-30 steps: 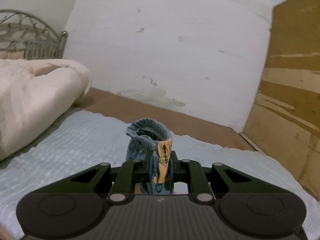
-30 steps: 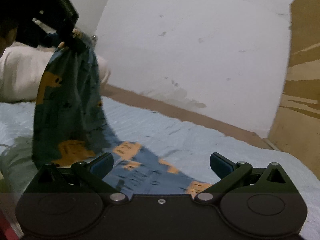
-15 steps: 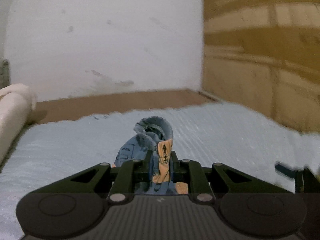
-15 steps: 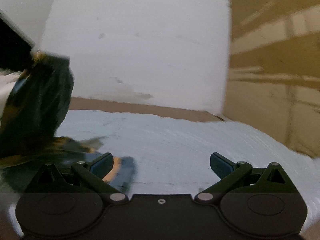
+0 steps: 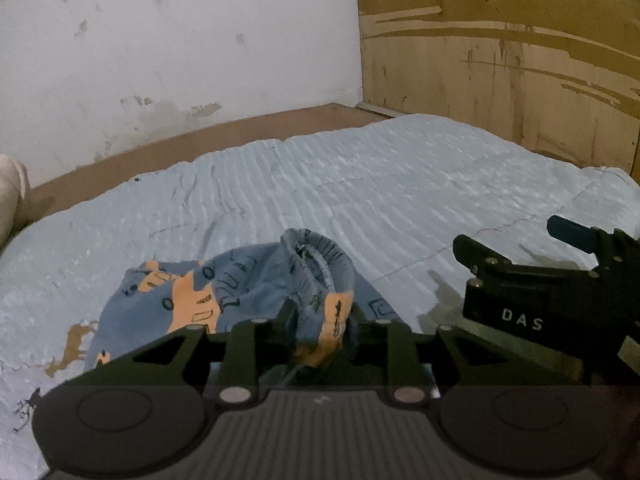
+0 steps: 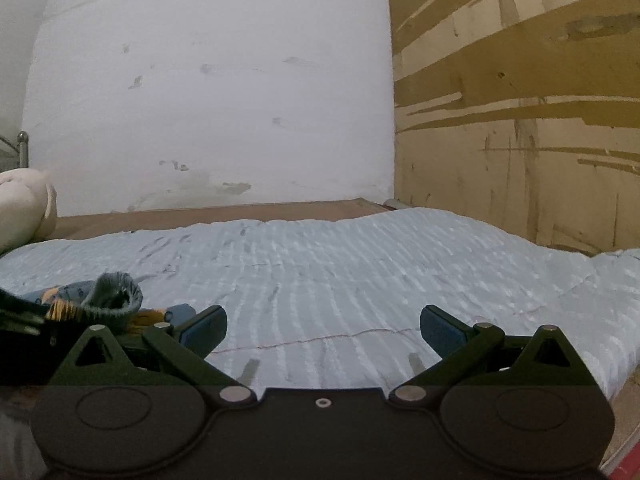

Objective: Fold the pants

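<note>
We are pinching the elastic waistband of the pants (image 5: 248, 292) in the left gripper (image 5: 320, 320); the rest is lying crumpled on the bed (image 5: 400, 184). Right gripper (image 6: 322, 326) is gaping wide, empty. Cloth looks light, limp; we judge the waistband's opposite edge the best second hold.

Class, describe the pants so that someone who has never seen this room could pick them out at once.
Start at the pale blue ribbed bedspread below the white wall. Near its front edge lies a crumpled pair of blue cotton pants with orange prints, the waistband pinched in the left hand-held gripper. It is the only patterned cloth there; the cream rolled blanket is plain.
</note>
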